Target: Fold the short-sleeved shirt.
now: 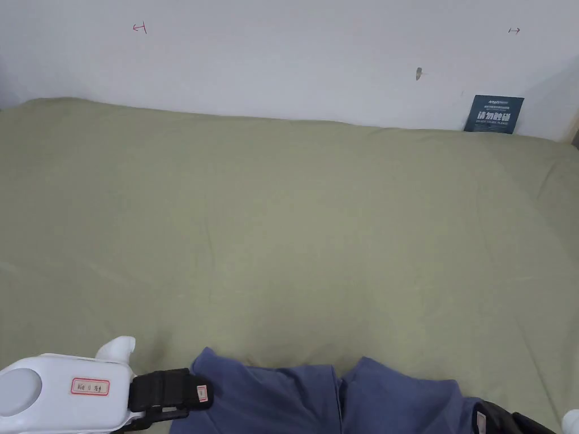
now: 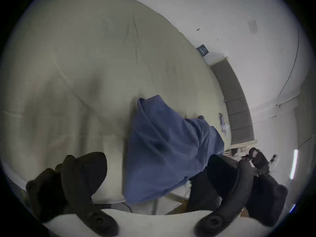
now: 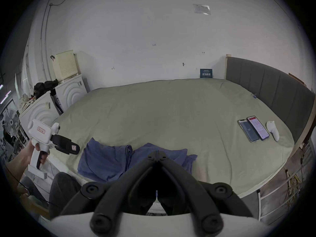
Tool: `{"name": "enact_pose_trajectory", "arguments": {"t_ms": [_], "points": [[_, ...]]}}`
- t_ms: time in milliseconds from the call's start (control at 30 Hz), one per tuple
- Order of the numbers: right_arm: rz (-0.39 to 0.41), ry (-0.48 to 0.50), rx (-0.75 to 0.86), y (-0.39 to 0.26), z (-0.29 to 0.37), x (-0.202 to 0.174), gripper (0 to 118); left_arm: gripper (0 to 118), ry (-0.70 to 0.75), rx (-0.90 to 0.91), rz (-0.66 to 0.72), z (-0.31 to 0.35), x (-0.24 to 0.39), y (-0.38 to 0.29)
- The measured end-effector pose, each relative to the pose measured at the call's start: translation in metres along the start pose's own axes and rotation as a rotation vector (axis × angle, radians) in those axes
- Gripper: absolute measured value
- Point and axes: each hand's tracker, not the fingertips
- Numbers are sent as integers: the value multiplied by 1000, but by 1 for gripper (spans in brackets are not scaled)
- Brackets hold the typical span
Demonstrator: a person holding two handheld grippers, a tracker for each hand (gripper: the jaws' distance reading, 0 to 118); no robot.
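Note:
A blue short-sleeved shirt [image 1: 294, 395] lies crumpled in loose folds at the near edge of the green bed sheet [image 1: 282, 226], and part of it hangs over the bed's edge [image 2: 162, 146]. My left gripper [image 1: 198, 395] hovers just left of the shirt's left edge with its jaws spread wide, open. In the left gripper view the shirt lies beyond the gap between those jaws. My right gripper [image 3: 156, 152] is shut, its tip in front of the shirt's right half [image 3: 106, 158]. I see no cloth pulled up between its jaws.
Two phones [image 3: 254, 128] and a white controller [image 3: 272, 130] lie on the bed's right side near a grey headboard [image 3: 273, 90]. White cabinets [image 3: 70, 90] stand to the left. A person's dark trouser leg [image 3: 63, 189] is at the bed's near edge.

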Motion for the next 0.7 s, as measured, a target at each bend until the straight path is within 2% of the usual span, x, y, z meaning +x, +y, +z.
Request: {"name": "enact_pose_trajectory", "arguments": {"t_ms": [133, 233, 267, 300, 367, 400, 467, 633, 700], "points": [[1, -9, -7, 0, 2, 0, 0, 118, 4, -42, 32, -29, -2, 5], [3, -21, -17, -2, 1, 2, 0, 117, -108, -32, 28, -28, -14, 14], [-1, -23, -19, -2, 0, 3, 0, 113, -111, -49, 27, -30, -12, 15], [-3, -23, -22, -3, -1, 3, 0, 100, -110, -60, 27, -29, -4, 9], [-6, -24, -30, -4, -3, 3, 0, 12, -19, -66, -22, -31, 1, 7], [-6, -22, -31, -4, -3, 2, 0, 13, 17, -75, -12, -36, 1, 5], [-6, -14, -30, -4, -2, 0, 0, 13, -29, -59, 52, -30, -15, 6], [3, -2, -22, -2, 0, -1, 0, 12, 11, 36, 89, 8, -8, 1], [4, 1, -18, -1, -1, 0, 0, 12, 108, 96, 74, 27, -8, -1]]}}
